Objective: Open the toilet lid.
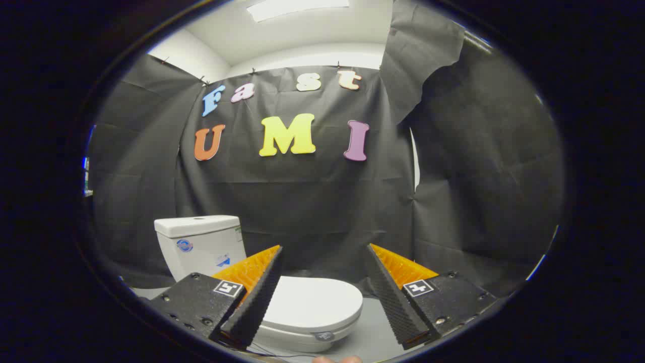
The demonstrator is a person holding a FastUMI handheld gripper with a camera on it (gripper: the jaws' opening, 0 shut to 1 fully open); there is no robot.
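We see one toilet, with one cistern [199, 247] standing upright at the left against the booth wall, beyond and just left of our left finger. The toilet lid [312, 305] is one piece, lying flat and closed over the bowl, low down and a little ahead of the claw [325, 262]. From our side the lid sits between the fingers but biased left: the left finger overlaps its near-left part, while the right finger stands apart from it, over the bare grey floor [370, 333]. We judge the lid's long axis runs from the cistern end toward its rounded front rim, which points right and toward us; the hinge should be at the cistern side, hidden behind the left finger. The claw is spread wide, two fingers well apart, nothing between them, touching nothing. It hovers above lid level, so we judge the approach has not closed yet. The relation that matters: the free front rim lies below and slightly left of the claw's midline, so we expect the next move to need a drop and a small left shift to get a finger under that rim, then lift back toward the cistern. Count: one toilet, one lid, one cistern, one claw.
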